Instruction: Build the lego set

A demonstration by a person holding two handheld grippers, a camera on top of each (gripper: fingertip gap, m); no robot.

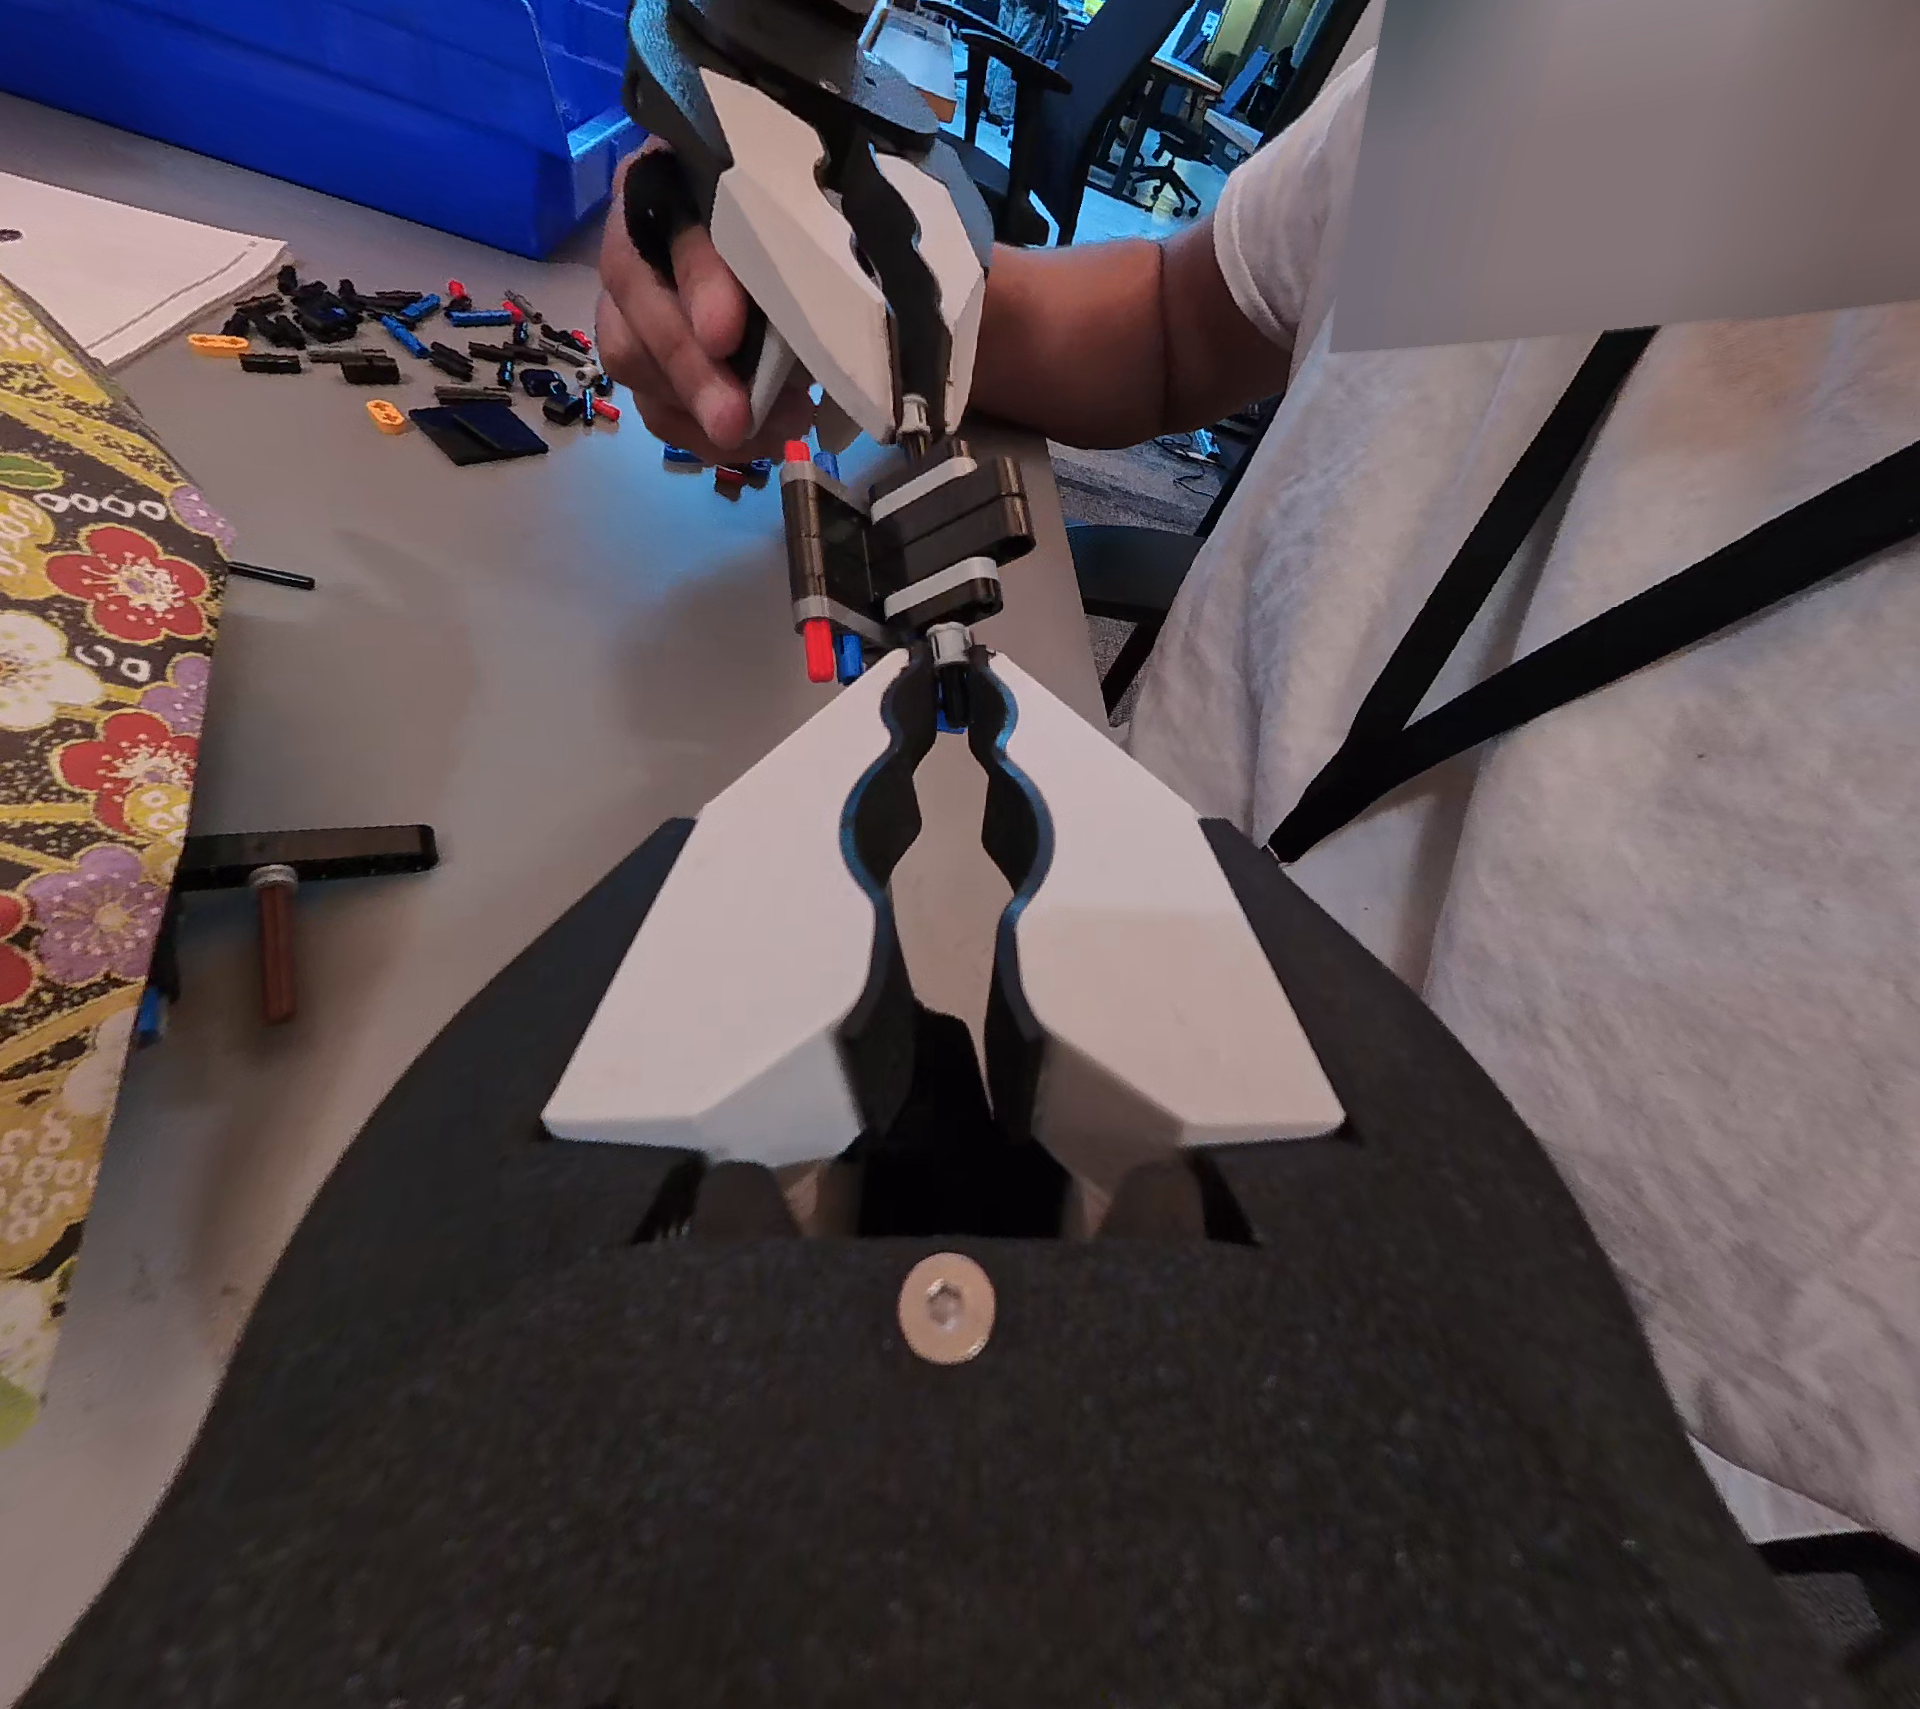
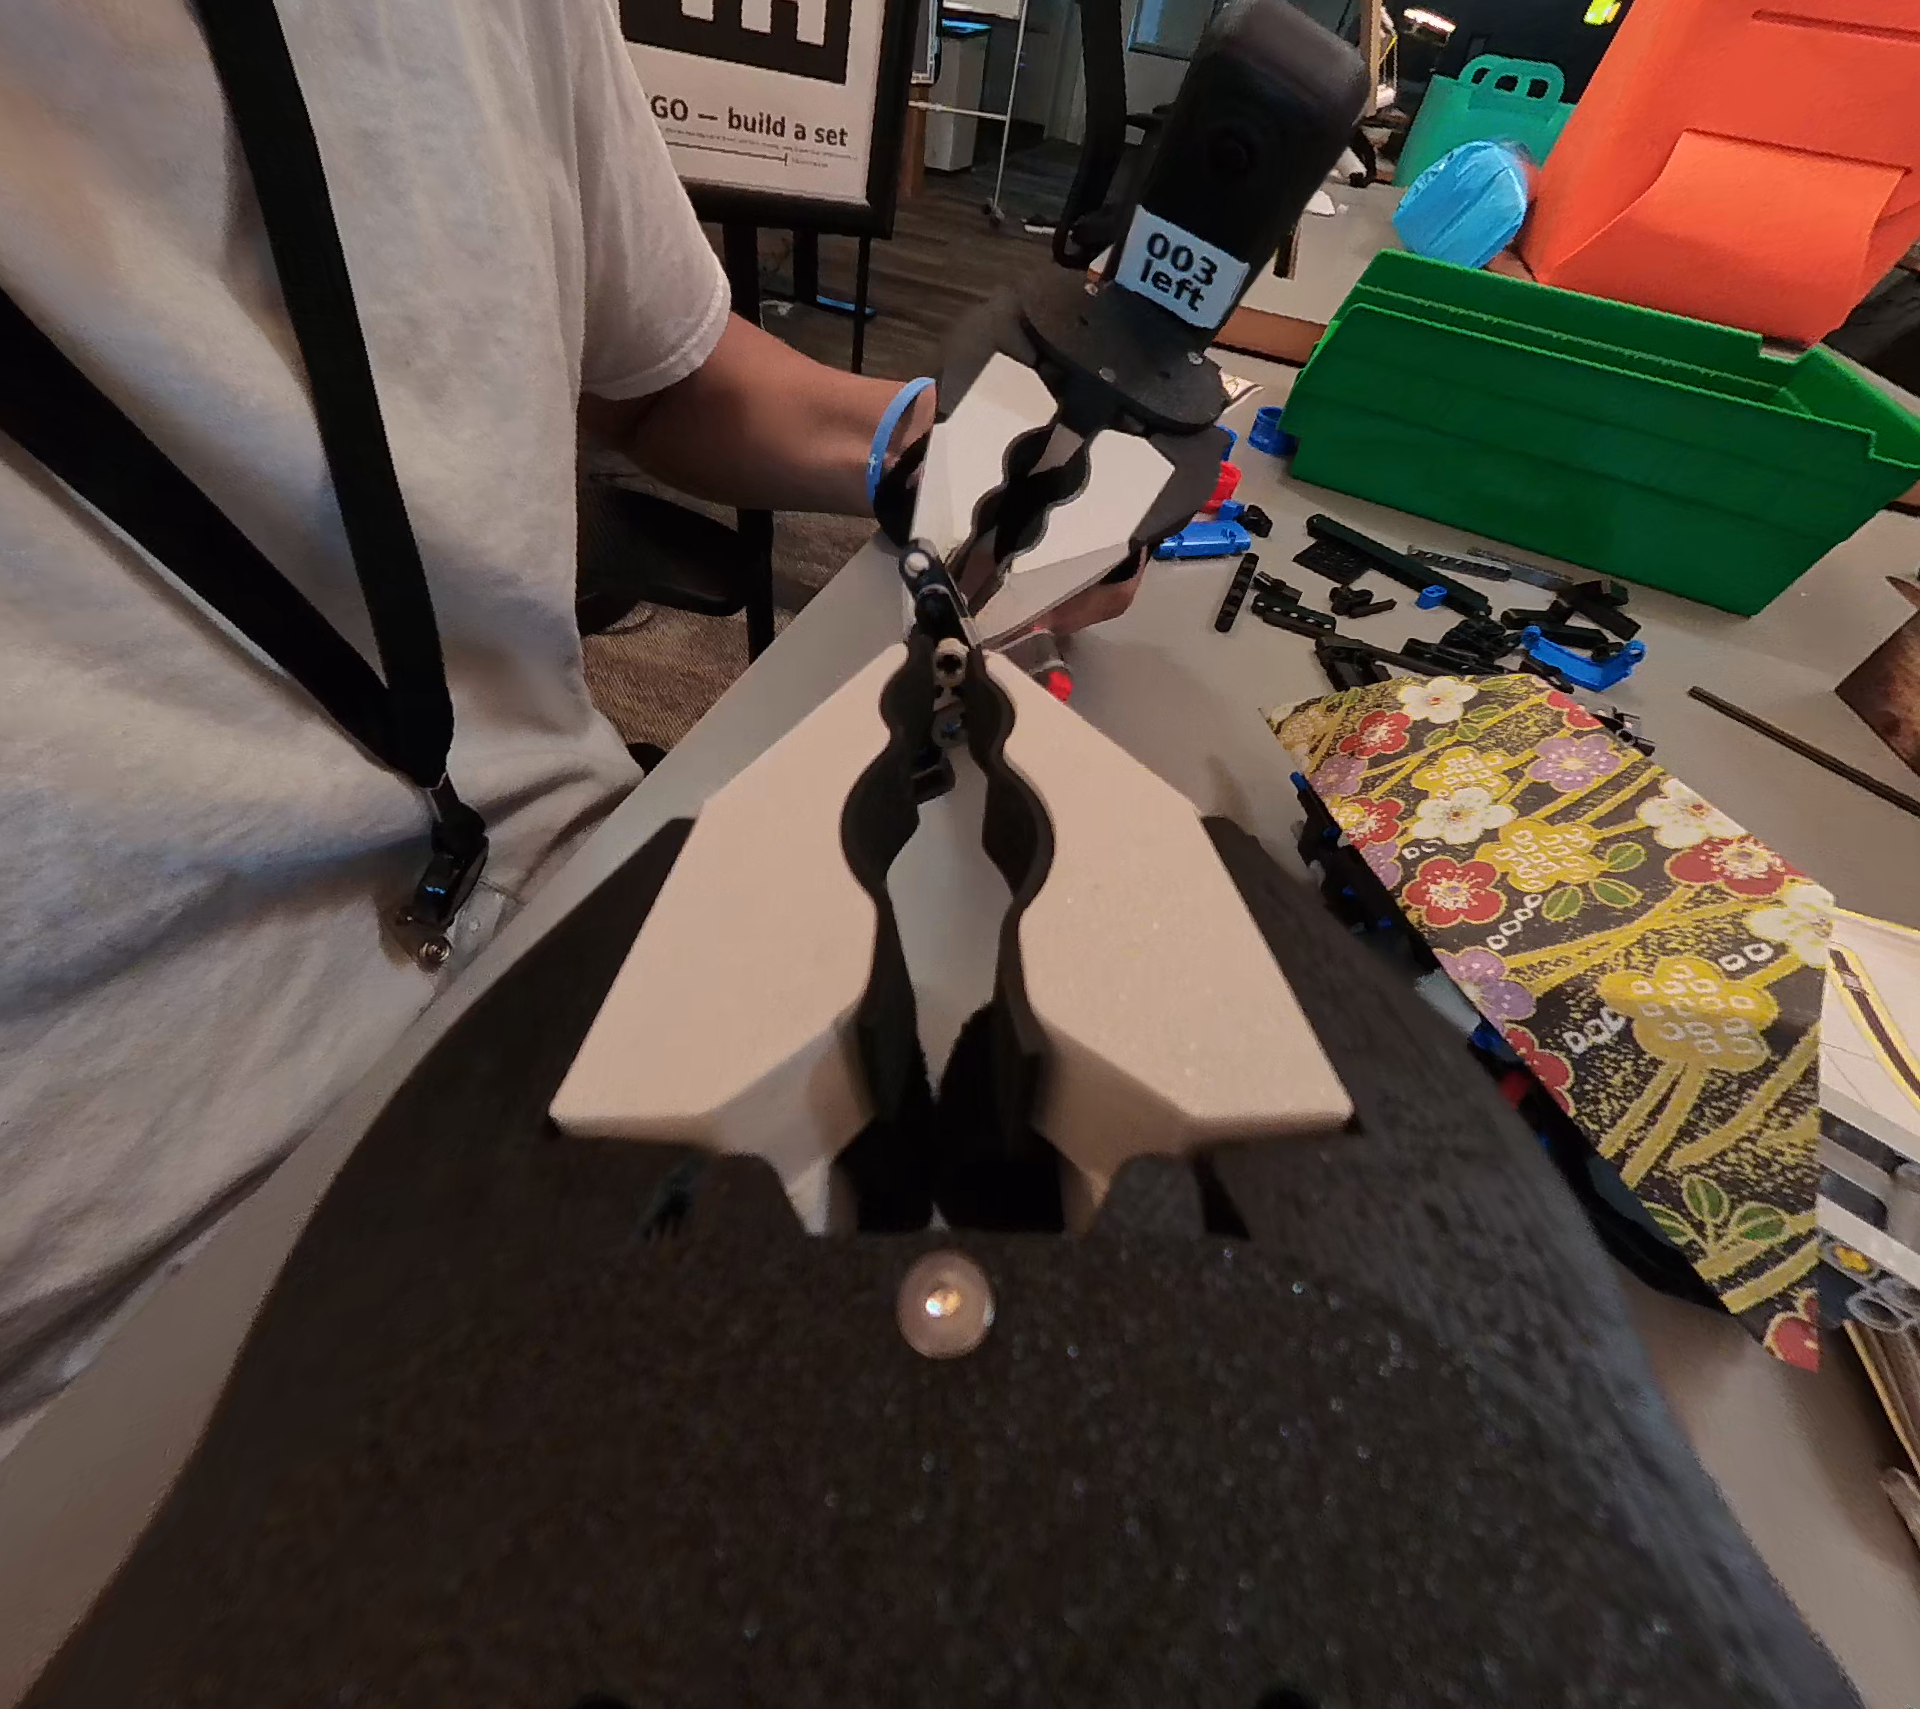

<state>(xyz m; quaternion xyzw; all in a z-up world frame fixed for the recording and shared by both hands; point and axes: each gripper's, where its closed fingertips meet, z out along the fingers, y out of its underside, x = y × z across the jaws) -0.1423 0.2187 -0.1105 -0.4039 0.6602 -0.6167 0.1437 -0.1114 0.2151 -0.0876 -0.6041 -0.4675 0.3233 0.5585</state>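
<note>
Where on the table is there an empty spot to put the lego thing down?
Bare grey table lies between the flowered cloth and the held lego assembly, below the loose pieces. It is crowded up by those pieces and beside the green bin, where more black and blue parts lie.

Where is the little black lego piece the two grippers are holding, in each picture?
Left wrist view: the lego piece is in the middle, held between the left gripper below and the right gripper above.
Right wrist view: it shows edge-on, just above the middle, at the right gripper's tips.
Shared landmark: the flowered cloth on the table.
</note>
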